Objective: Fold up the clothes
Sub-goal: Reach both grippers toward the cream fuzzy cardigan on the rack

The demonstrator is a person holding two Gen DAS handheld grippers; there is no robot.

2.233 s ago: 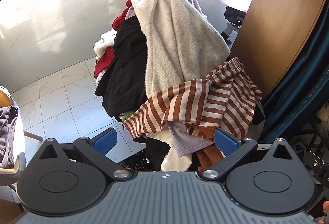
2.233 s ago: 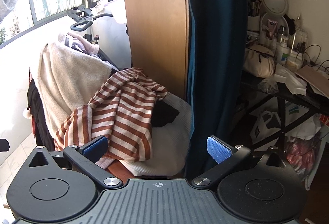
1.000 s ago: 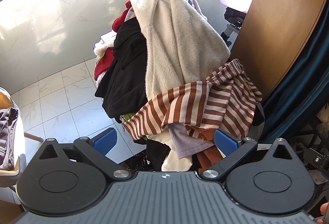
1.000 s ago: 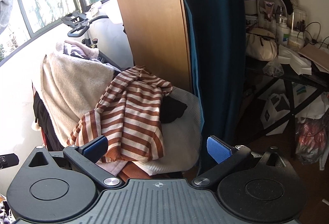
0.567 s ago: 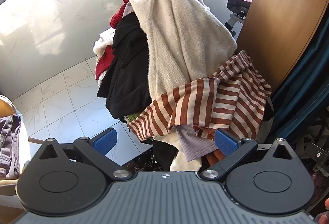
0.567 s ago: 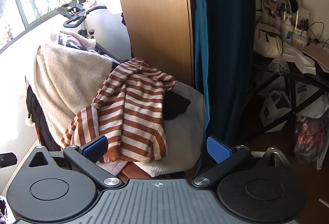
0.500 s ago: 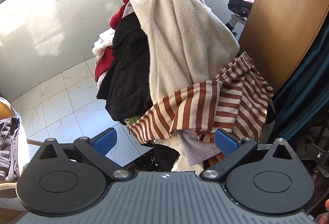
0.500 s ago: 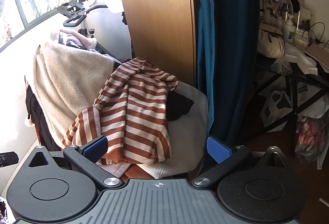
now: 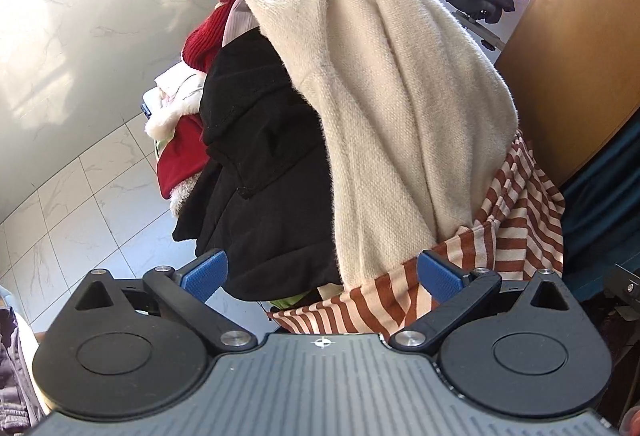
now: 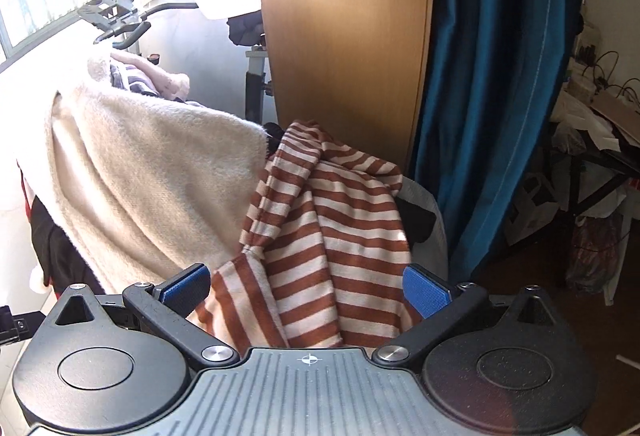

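A heap of clothes hangs over an exercise bike. On top lies a cream fleece garment (image 9: 400, 104) (image 10: 152, 180), beside it a black garment (image 9: 264, 192) and red pieces (image 9: 180, 156). A rust-and-cream striped top (image 9: 516, 232) (image 10: 336, 236) drapes over the heap's near side. My left gripper (image 9: 322, 272) is open, its blue pads just short of the black and cream cloth and the striped hem. My right gripper (image 10: 306, 288) is open too, with the striped top lying between and just beyond its fingers; whether the pads touch it I cannot tell.
A wooden panel (image 10: 348, 48) (image 9: 572, 36) and a dark blue curtain (image 10: 492, 84) stand right behind the heap. Bike handlebars (image 10: 120, 20) rise at the back. White floor tiles (image 9: 80, 212) lie to the left. A cluttered table (image 10: 600, 140) with bags beneath is at far right.
Both grippers have moved in close to the heap; the clothes now fill much more of each view. The striped top now sits between the right gripper's fingers. Both stay open.
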